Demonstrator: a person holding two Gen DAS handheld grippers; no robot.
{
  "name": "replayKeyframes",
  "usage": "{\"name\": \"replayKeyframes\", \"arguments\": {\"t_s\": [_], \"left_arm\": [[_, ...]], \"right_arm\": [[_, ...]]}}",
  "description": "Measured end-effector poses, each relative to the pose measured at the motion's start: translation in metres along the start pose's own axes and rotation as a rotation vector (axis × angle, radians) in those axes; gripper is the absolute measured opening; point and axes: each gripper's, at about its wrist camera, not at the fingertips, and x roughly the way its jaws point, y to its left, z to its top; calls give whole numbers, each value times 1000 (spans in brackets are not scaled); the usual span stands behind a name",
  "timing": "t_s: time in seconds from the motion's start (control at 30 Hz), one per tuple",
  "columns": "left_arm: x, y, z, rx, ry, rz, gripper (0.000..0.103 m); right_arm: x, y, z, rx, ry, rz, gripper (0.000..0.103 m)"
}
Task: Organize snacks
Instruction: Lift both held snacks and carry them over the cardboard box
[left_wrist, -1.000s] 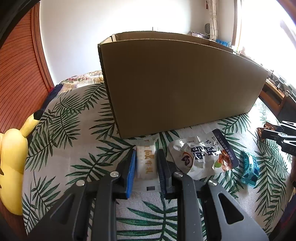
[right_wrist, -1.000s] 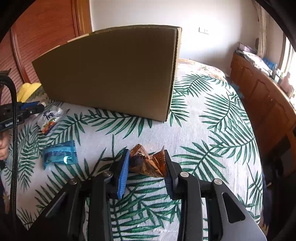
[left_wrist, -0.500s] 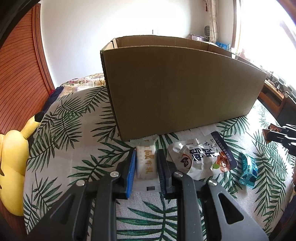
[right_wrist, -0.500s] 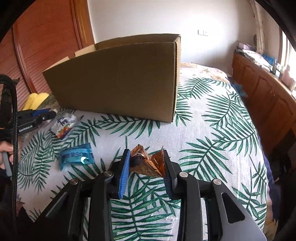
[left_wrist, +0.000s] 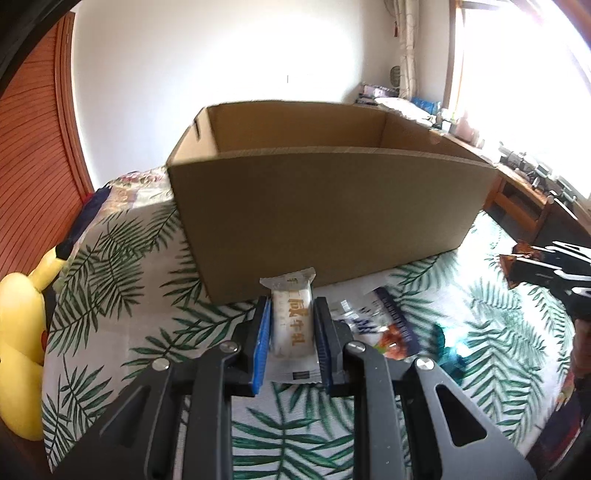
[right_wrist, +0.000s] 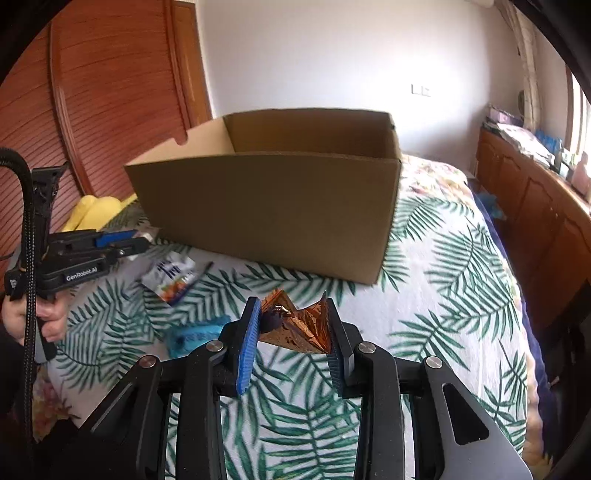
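My left gripper (left_wrist: 290, 312) is shut on a white snack bar (left_wrist: 291, 325) and holds it above the bed, in front of the open cardboard box (left_wrist: 325, 206). My right gripper (right_wrist: 291, 314) is shut on an orange-brown crinkled wrapper (right_wrist: 299, 323), also raised, in front of the box (right_wrist: 273, 214). A white snack pouch (left_wrist: 380, 325) and a blue packet (left_wrist: 448, 345) lie on the leaf-print bedspread (left_wrist: 122, 295). In the right wrist view the pouch (right_wrist: 171, 277) and blue packet (right_wrist: 192, 336) lie left of my gripper. The box interior floor is hidden.
A yellow plush toy (left_wrist: 18, 332) lies at the bed's left edge by the wooden panelling (left_wrist: 33, 155). A wooden dresser (right_wrist: 535, 199) runs along the right wall. The left gripper (right_wrist: 85, 254) shows at the left of the right wrist view.
Both grippers have risen with their snacks, so the box's open top and inner walls now show. The snack bar has left the bedspread.
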Motion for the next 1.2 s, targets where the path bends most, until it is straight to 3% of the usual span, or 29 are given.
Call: {"name": "replayKeyframes", "arguments": {"t_s": [0.47,1.2], "left_arm": [[-26,-20,41,41,-101,-67,21],[-33,-18,104,76,-203,-67,21]], "right_arm": [[-8,23,38,-69,-76,32,32],[-3,29,106,-130,-200,18,32]]}}
